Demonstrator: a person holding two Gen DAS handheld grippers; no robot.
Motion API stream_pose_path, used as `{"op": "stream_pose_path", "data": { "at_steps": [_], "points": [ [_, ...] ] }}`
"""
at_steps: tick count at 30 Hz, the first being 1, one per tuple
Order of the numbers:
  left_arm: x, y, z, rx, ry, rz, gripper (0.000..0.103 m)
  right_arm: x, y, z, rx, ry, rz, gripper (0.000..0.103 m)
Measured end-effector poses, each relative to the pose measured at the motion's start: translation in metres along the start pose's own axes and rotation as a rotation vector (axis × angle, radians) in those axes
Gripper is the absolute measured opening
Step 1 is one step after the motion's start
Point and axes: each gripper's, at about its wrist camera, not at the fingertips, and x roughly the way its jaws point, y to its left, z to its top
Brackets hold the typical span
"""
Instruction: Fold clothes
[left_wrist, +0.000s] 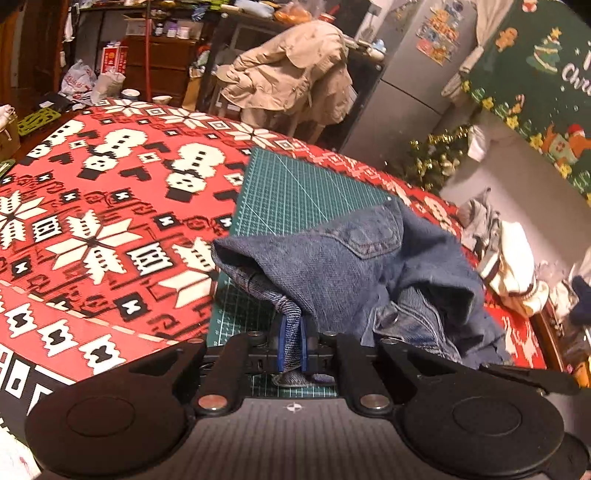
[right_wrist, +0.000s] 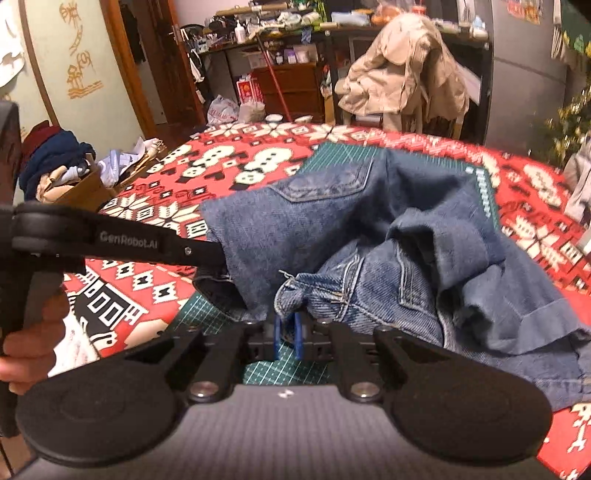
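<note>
The left gripper (left_wrist: 291, 343) is closest to its camera, and its two blue pads are pressed together on a strip of denim hem that stands up between them. This strip belongs to the denim jacket (left_wrist: 365, 273), which lies crumpled on the green cutting mat (left_wrist: 295, 188). From the mat, the jacket rises toward the gripper, so the gripped edge is lifted above the mat while the rest of the cloth sags down on it. A chest pocket with a flap (left_wrist: 373, 236) faces up, on the part of the jacket farther along the mat.

In the right wrist view, the right gripper (right_wrist: 288, 339) has its blue pads only a little apart. A corner of the jacket (right_wrist: 369, 251) hangs just at their tips, but I cannot tell if the pads really press on it. The left gripper's black finger (right_wrist: 147, 247) comes in from the left side of the mat and goes into the cloth.

The mat lies on a red tablecloth with snowmen and snowflakes (left_wrist: 110, 206). Beyond the mat, a beige coat (left_wrist: 291, 70) hangs over a chair.
</note>
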Motion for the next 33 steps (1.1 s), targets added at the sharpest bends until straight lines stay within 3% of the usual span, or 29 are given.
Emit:
{"op": "stream_pose_path", "data": {
  "at_steps": [3, 5, 7, 20, 23, 28, 33],
  "points": [
    [0.000, 0.000, -0.001, 0.010, 0.025, -0.019, 0.019, -0.005, -0.005, 0.000, 0.008, 0.013, 0.024, 0.024],
    [-0.003, 0.001, -0.004, 0.023, 0.041, -0.028, 0.021, -0.010, -0.010, -0.002, 0.001, 0.023, 0.017, 0.028],
    [-0.007, -0.001, -0.008, 0.049, 0.053, -0.027, 0.021, -0.016, -0.018, -0.005, 0.001, 0.037, -0.003, 0.041],
    [0.000, -0.038, -0.031, 0.131, 0.129, -0.101, 0.037, -0.064, -0.059, -0.004, 0.047, 0.033, -0.041, 0.048],
    [0.010, -0.041, -0.030, 0.107, 0.146, -0.113, 0.039, -0.073, -0.064, -0.002, 0.017, 0.016, -0.105, 0.054],
    [0.014, -0.040, -0.030, 0.087, 0.158, -0.107, 0.039, -0.072, -0.070, -0.004, -0.104, 0.003, -0.211, 0.079],
    [0.010, -0.036, -0.031, 0.073, 0.154, -0.098, 0.040, -0.046, -0.066, -0.009, -0.229, 0.062, -0.237, 0.082]
  ]
}}
